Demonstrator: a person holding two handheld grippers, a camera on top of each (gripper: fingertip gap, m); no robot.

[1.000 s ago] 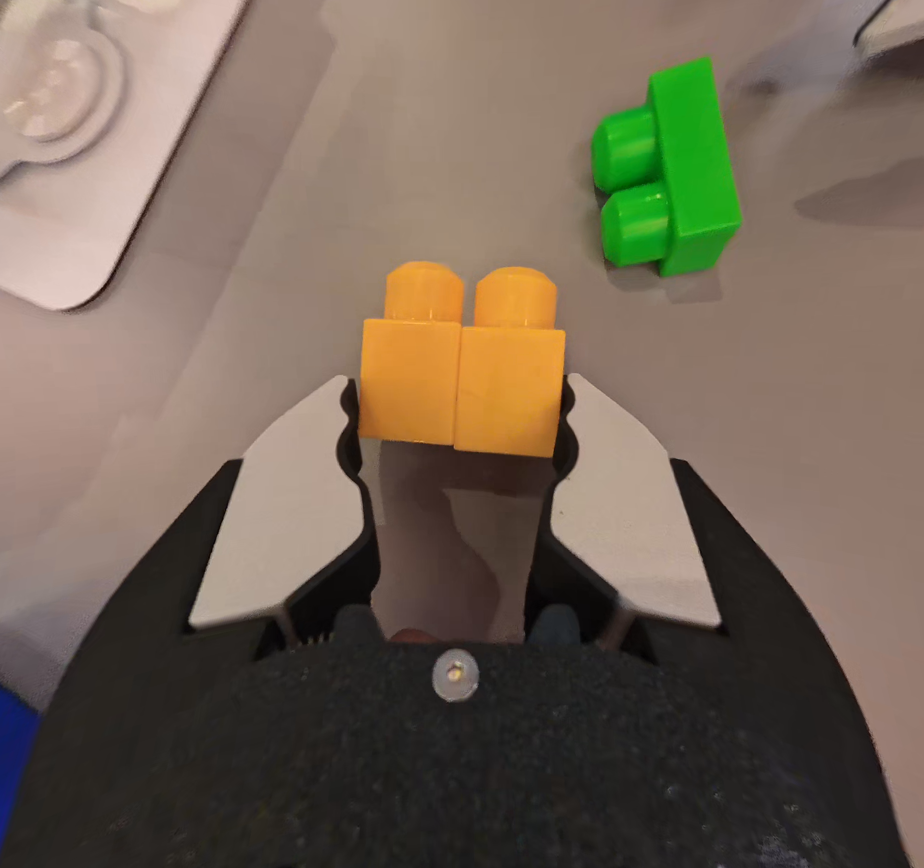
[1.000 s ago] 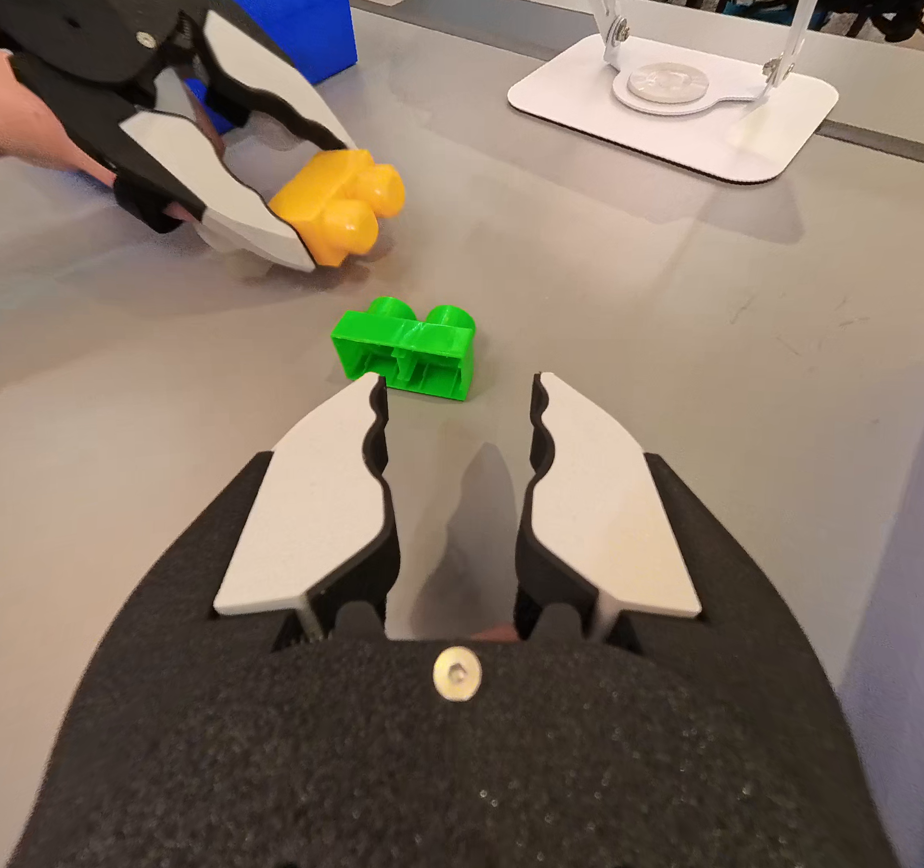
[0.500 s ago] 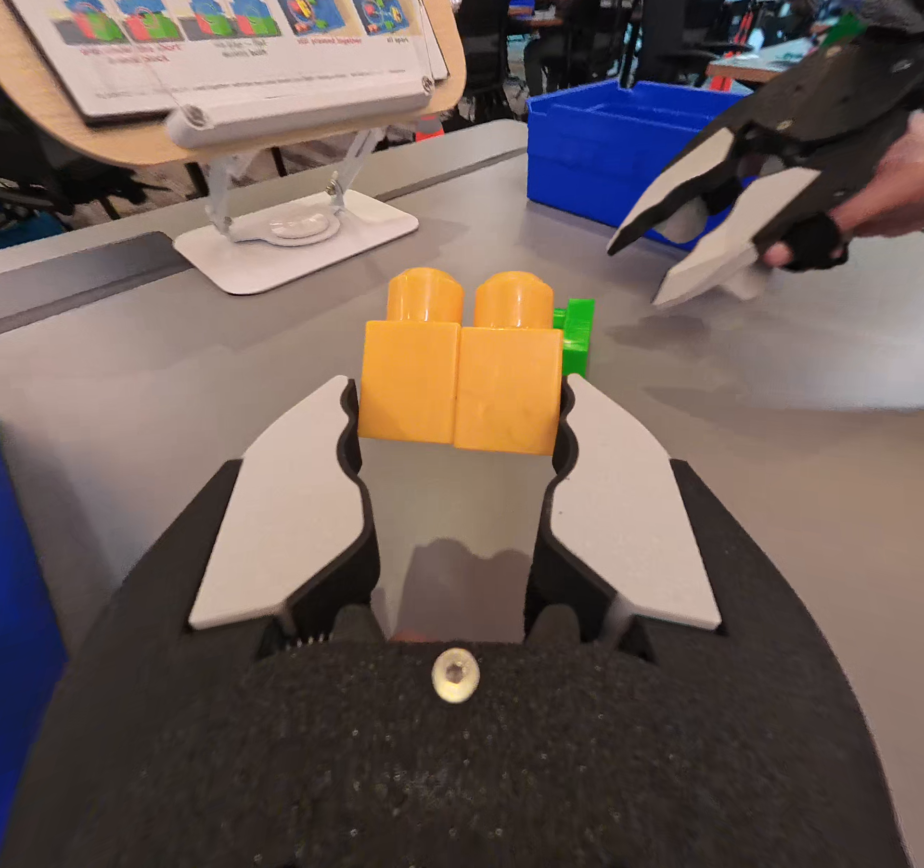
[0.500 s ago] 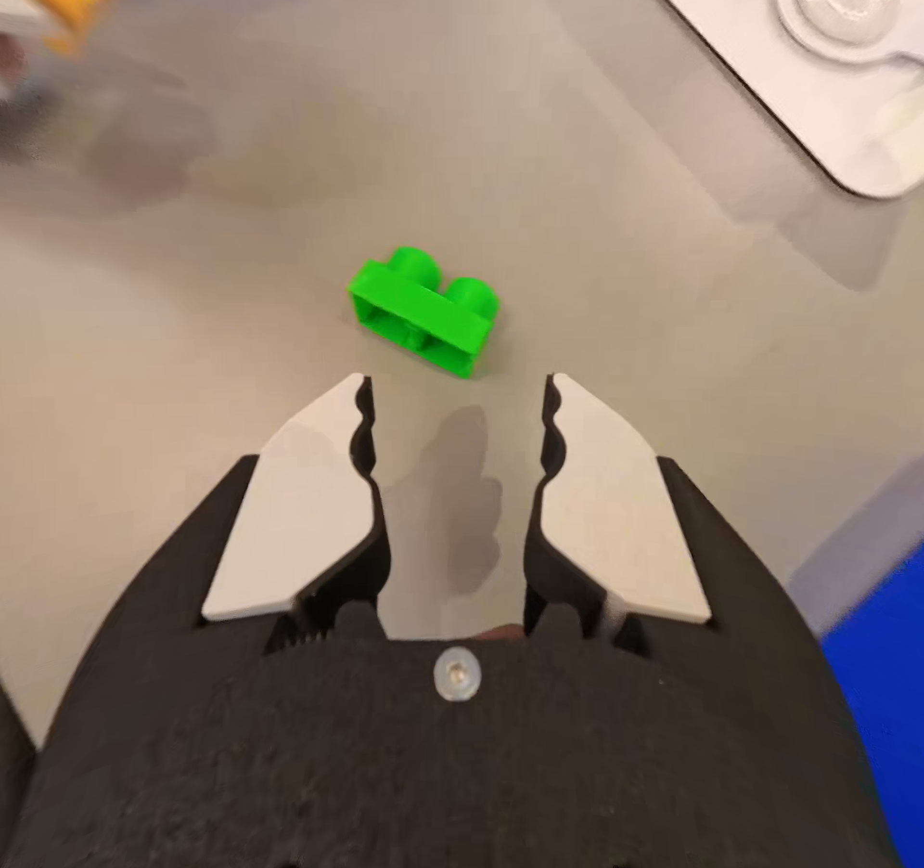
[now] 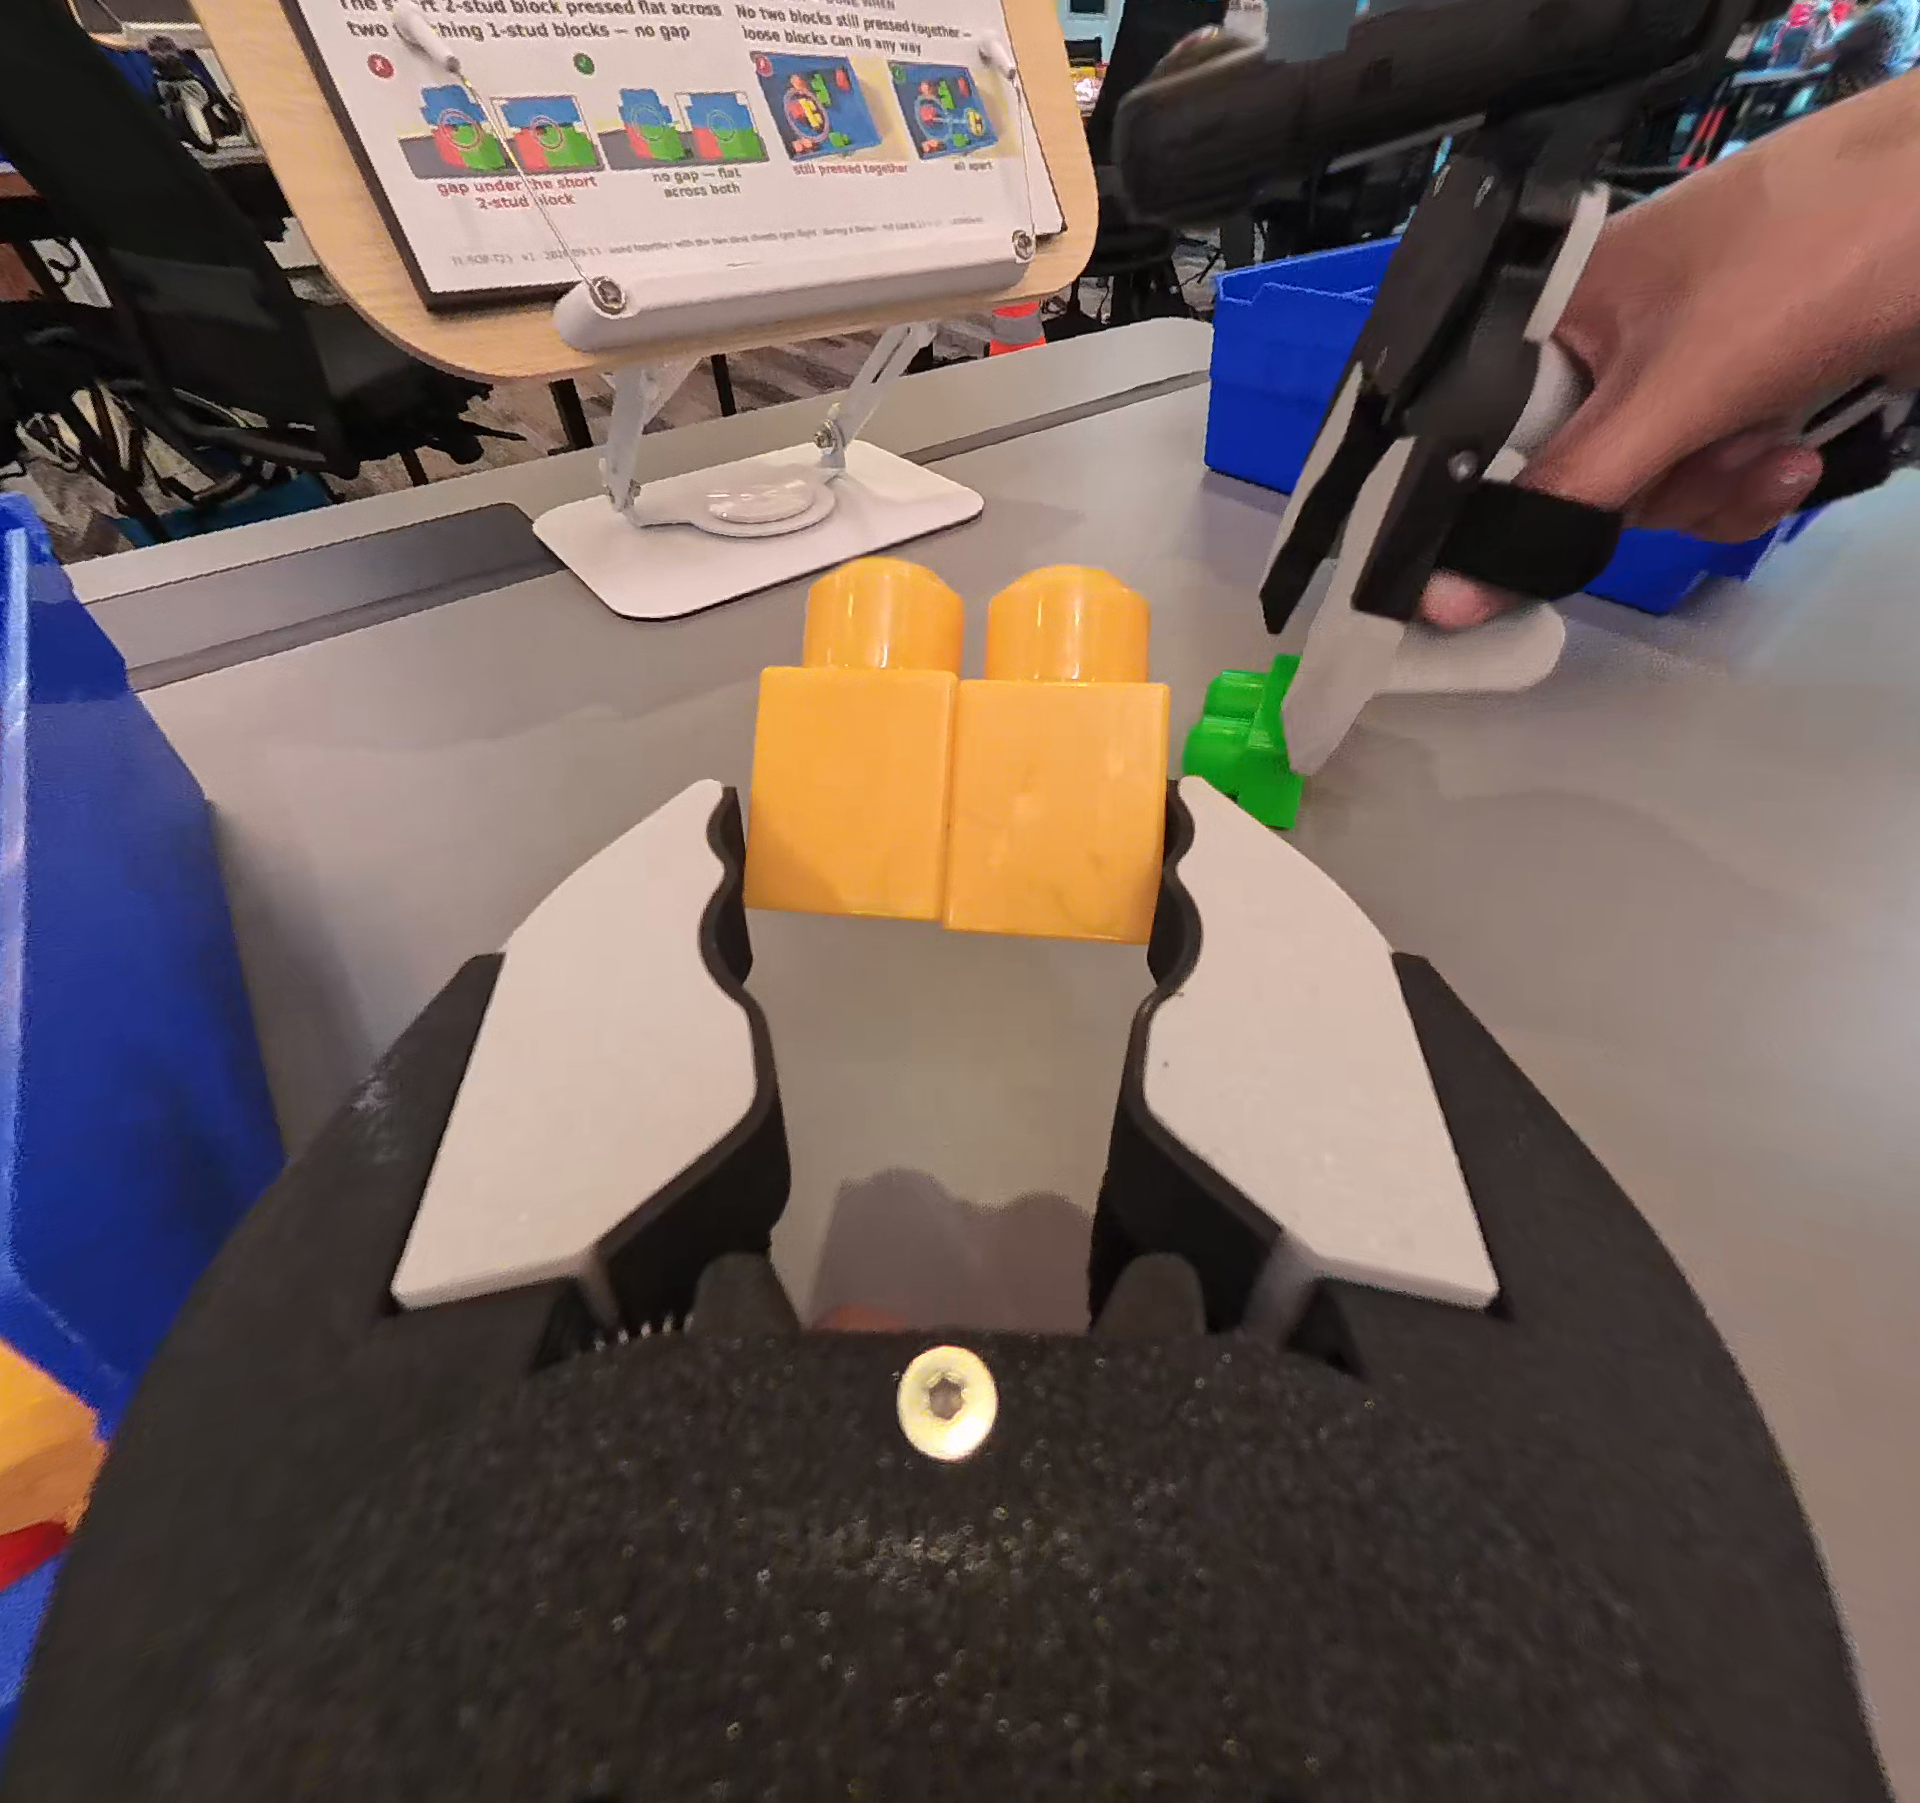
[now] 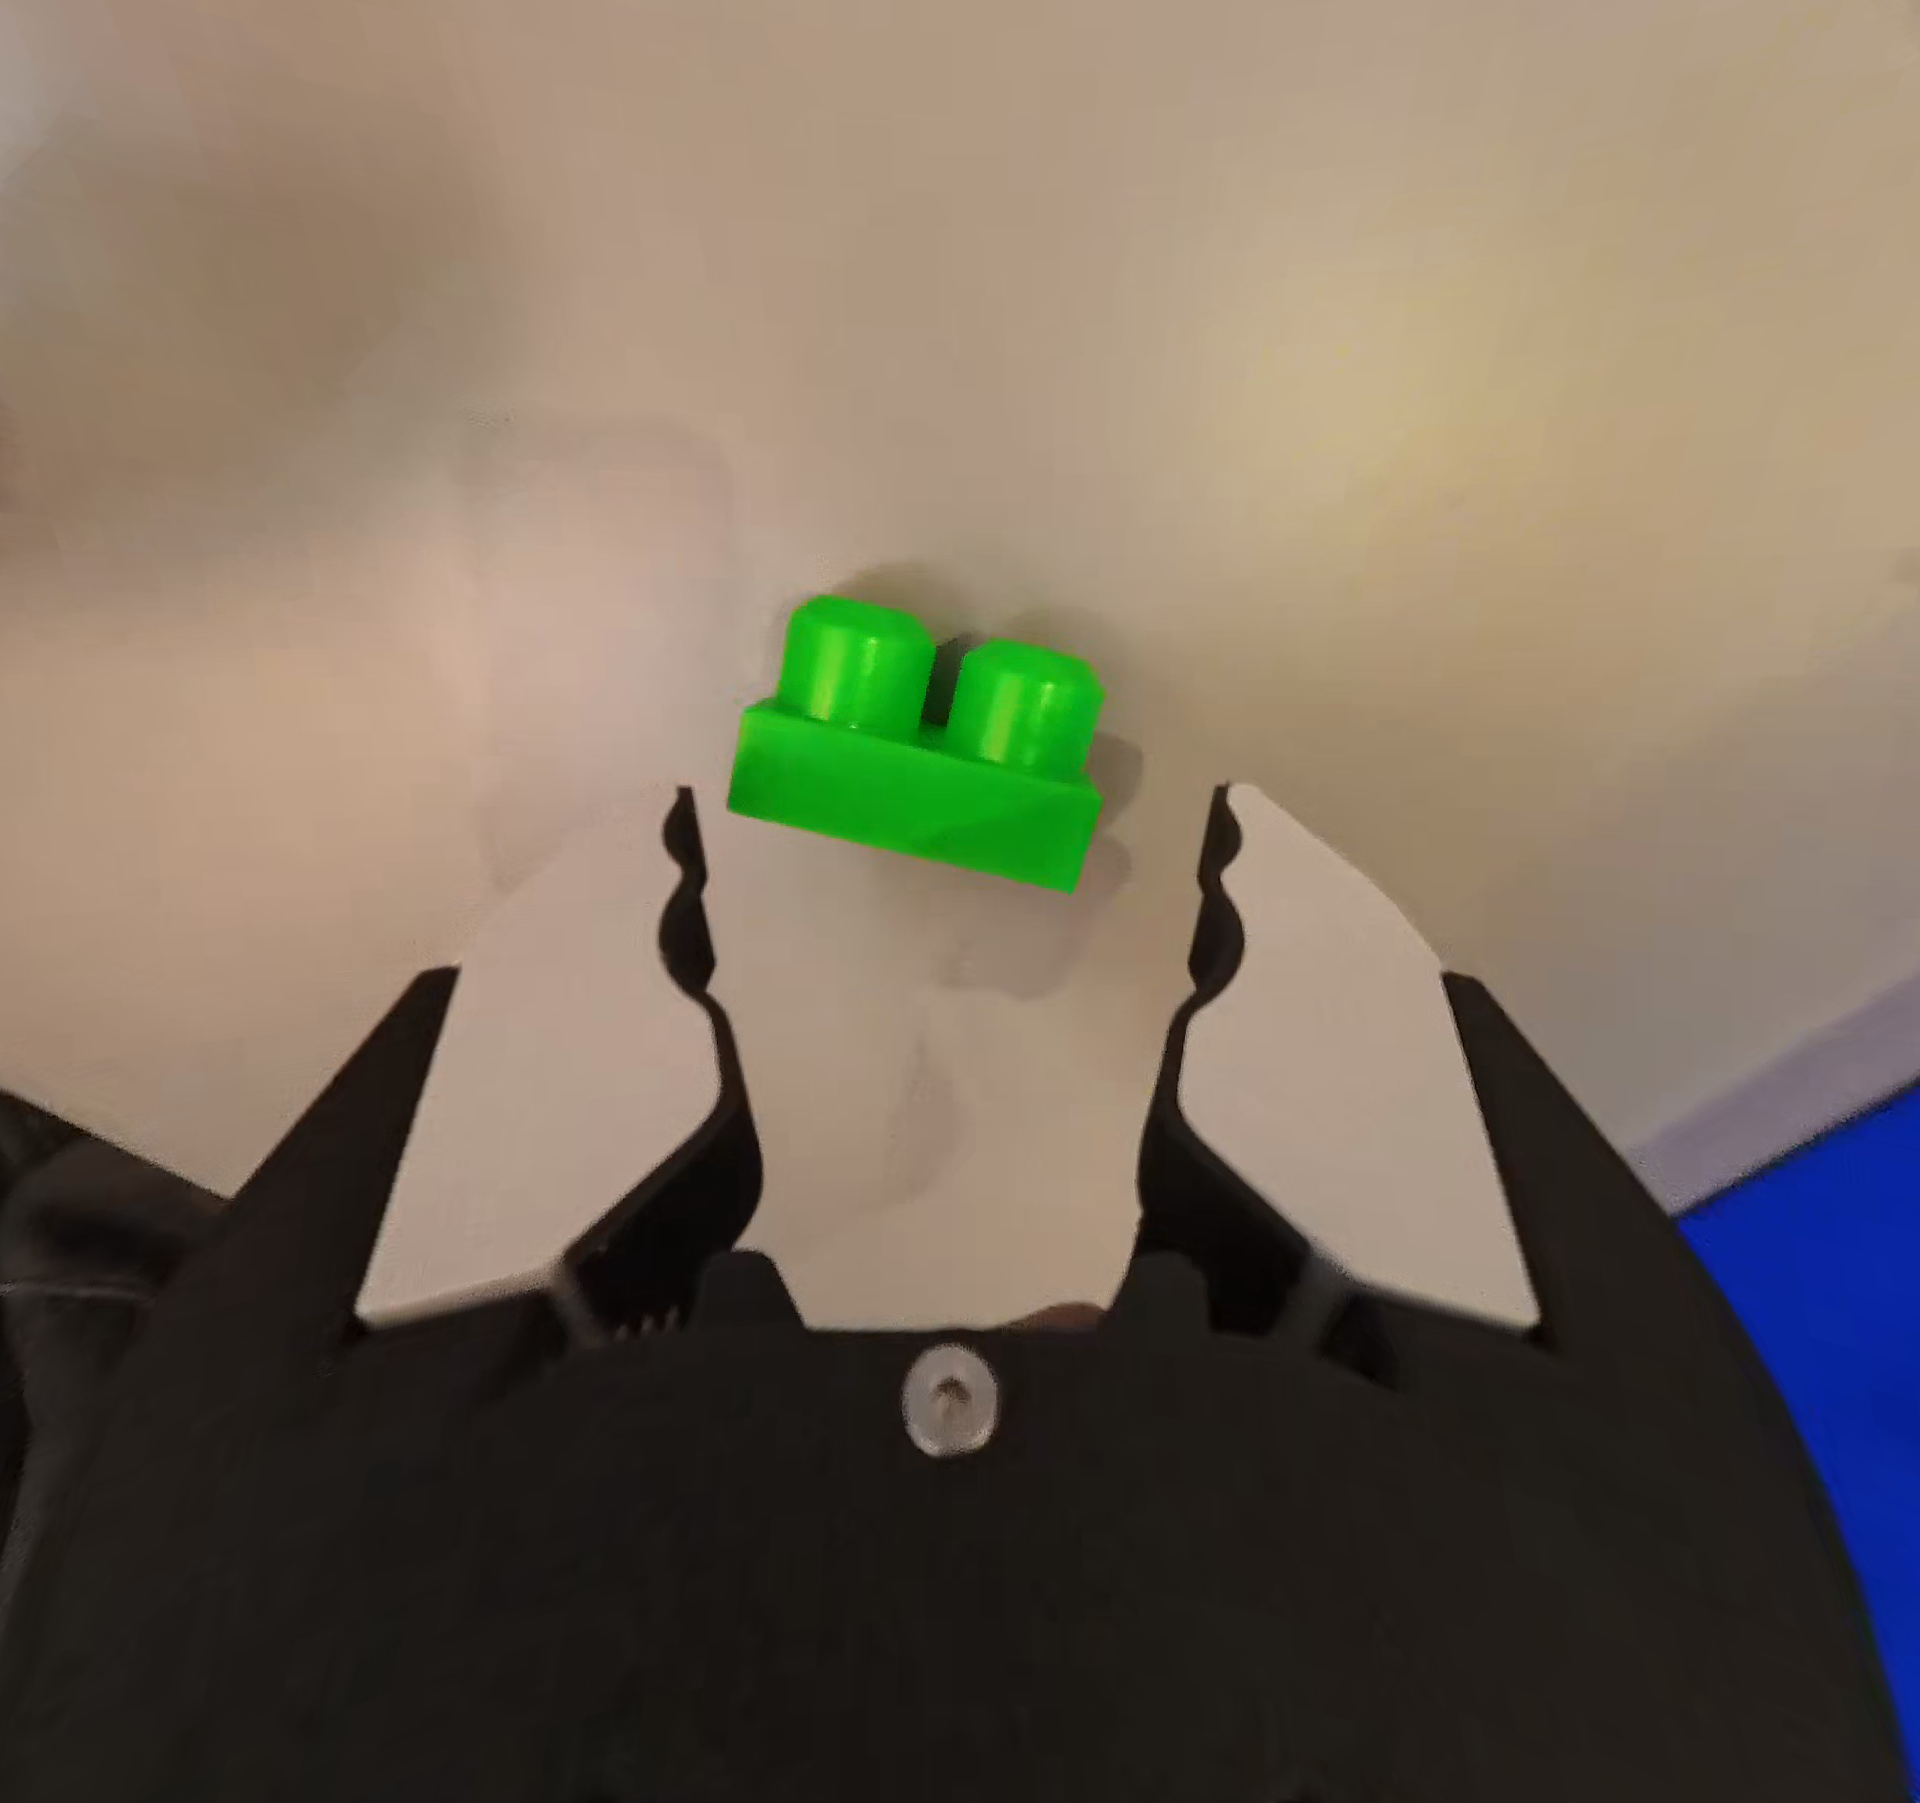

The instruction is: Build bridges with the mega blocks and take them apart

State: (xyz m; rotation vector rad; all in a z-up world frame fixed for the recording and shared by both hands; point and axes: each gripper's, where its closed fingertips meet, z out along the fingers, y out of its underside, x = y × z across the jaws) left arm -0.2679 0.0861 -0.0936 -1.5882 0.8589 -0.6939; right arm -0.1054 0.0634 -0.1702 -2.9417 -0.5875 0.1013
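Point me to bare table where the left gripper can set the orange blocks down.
Bare table lies right of the left gripper, below the green block. Also bare: between the blue bin at left and the orange blocks, short of the white stand base. Crowded by the green block, where the open right gripper is.

Both views are brightly and evenly lit from overhead. In the left wrist view the grey table (image 5: 1558,974) carries a soft sheen and faint, diffuse shadows; the orange blocks (image 5: 956,797) are sharp, while the far gripper (image 5: 1340,673) and the hand (image 5: 1704,382) holding it are slightly smeared by motion. Straight lines bow toward the edges — wide-angle distortion. The right wrist view is softer overall: the tabletop (image 6: 1351,299) looks warm beige with a pale yellow glare patch at upper right, its far parts blurred. The green block (image 6: 914,797) is fairly crisp and casts a small dark shadow behind its studs.
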